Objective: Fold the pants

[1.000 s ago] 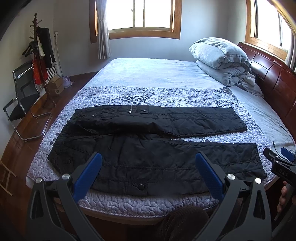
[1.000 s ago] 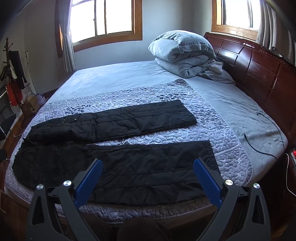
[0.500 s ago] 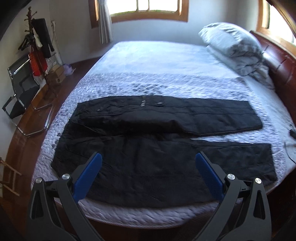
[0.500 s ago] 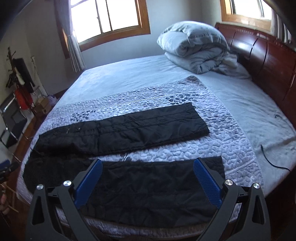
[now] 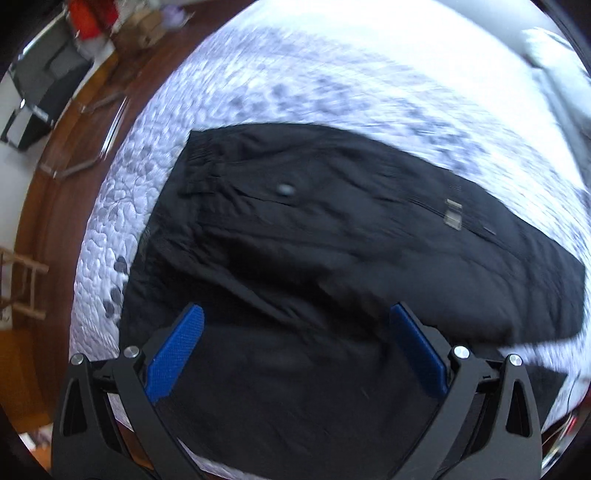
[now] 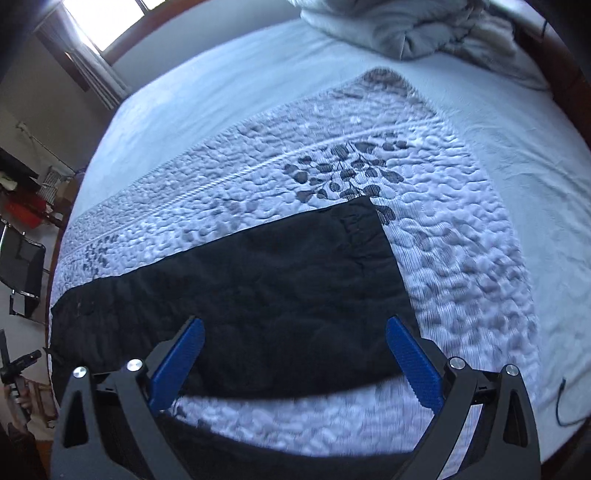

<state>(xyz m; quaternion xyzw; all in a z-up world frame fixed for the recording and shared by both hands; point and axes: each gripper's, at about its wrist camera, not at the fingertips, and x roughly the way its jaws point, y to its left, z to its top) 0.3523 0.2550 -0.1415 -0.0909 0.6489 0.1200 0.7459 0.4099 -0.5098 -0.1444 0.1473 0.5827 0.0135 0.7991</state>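
Black quilted pants (image 5: 332, 258) lie flat on the bed's patterned quilt (image 5: 295, 85). In the left wrist view I see the waist end with a snap button (image 5: 285, 189) and a zip pull (image 5: 452, 218). My left gripper (image 5: 295, 354) is open and hovers low over the waist and seat, holding nothing. In the right wrist view the far leg (image 6: 258, 295) ends at its hem on the right. My right gripper (image 6: 295, 362) is open and empty, just above that leg's near edge. The near leg shows only as a dark strip at the bottom.
The quilt (image 6: 443, 221) covers the near half of the bed. A folded grey duvet (image 6: 388, 29) lies at the headboard end. A black cable (image 6: 561, 398) lies near the bed's right edge. A chair (image 5: 48, 85) stands on the wooden floor at left.
Both grippers have dropped and moved in close over the pants, the left toward the waist, the right toward the far leg's hem end. Both stay open. The pants have not moved.
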